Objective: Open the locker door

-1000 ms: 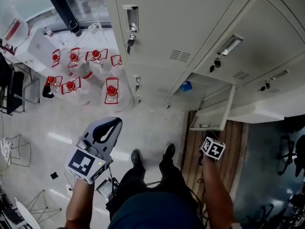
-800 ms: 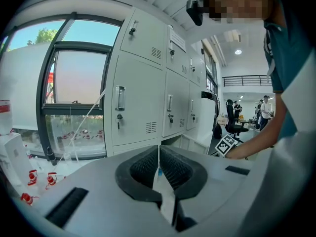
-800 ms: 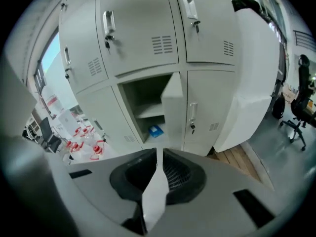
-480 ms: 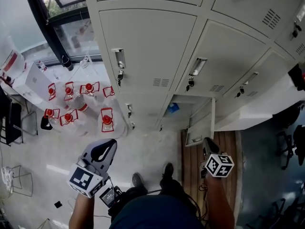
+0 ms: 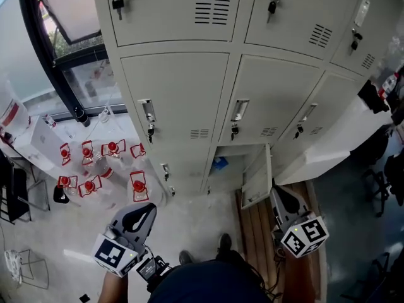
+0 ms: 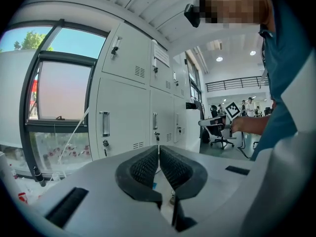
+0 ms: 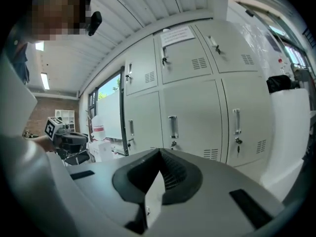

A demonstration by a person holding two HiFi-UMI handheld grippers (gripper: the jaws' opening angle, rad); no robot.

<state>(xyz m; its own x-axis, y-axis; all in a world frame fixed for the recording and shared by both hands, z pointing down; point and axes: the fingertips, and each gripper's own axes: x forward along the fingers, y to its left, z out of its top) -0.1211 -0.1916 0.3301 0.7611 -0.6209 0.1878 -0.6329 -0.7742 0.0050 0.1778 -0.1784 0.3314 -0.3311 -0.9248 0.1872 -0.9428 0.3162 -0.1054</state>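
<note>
A bank of grey lockers (image 5: 208, 74) stands in front of me. The low middle locker's door (image 5: 257, 180) hangs open, and a blue item (image 5: 219, 163) lies inside. The doors above it, each with a handle (image 5: 239, 110) and key, are closed. My left gripper (image 5: 144, 208) is held at the lower left, short of the lockers, pads (image 6: 146, 164) meeting, nothing held. My right gripper (image 5: 278, 191) is just right of the open door's edge. Its jaws have just been closing and are shut (image 7: 159, 153) on nothing. Both gripper views face the lockers (image 6: 123, 117) (image 7: 190, 117) from a distance.
Several clear bottles with red caps (image 5: 95, 163) stand on the floor left of the lockers, under a dark-framed window (image 5: 63, 17). Wooden boards (image 5: 252, 226) lie before the open locker. A white counter (image 5: 328, 150) adjoins at the right. My shoes (image 5: 224, 242) are below.
Both grippers have risen, the right one much more, coming up from beside the low open door. The head view has tilted up, so higher locker rows now show.
</note>
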